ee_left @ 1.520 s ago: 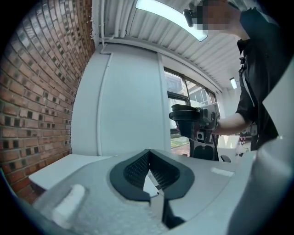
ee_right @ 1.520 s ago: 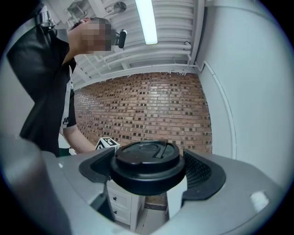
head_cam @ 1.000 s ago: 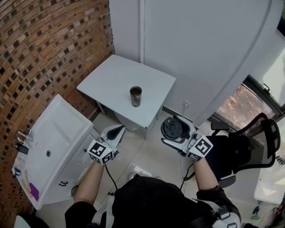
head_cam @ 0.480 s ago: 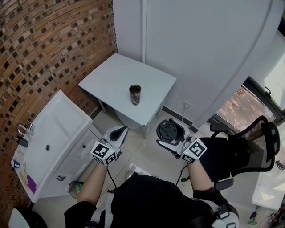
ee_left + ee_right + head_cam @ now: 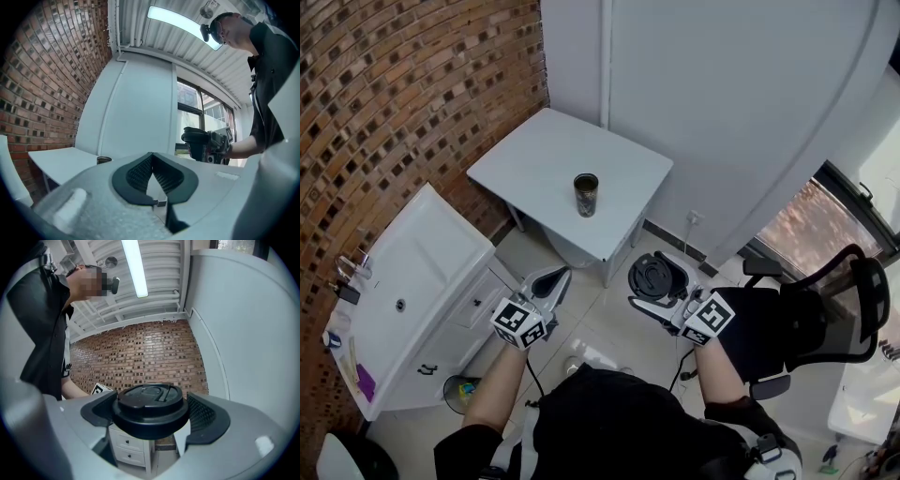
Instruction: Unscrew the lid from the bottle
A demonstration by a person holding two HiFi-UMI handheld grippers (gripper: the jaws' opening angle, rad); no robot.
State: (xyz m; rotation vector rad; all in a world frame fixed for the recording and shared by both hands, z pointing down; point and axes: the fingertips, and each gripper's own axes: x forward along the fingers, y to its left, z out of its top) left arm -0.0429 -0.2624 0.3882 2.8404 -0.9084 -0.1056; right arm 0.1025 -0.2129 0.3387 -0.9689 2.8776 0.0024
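A dark, patterned bottle [image 5: 586,194] stands upright and uncapped near the front of the white table [image 5: 534,159]; its rim [image 5: 104,160] also shows in the left gripper view. My right gripper [image 5: 657,278] is shut on the black lid [image 5: 656,274], held off the table's front right, above the floor. In the right gripper view the lid [image 5: 151,406] sits flat between the ribbed pads [image 5: 202,414]. My left gripper [image 5: 547,279] hangs below the table's front edge, jaws shut with nothing between them [image 5: 153,174].
A white sink cabinet [image 5: 412,281] stands at the left against the brick wall [image 5: 403,103]. A black office chair [image 5: 839,300] is at the right. A small bin [image 5: 465,392] sits on the tiled floor by the cabinet.
The right gripper with the lid has shifted a little to the left. The left gripper has barely moved. The bottle stays in place.
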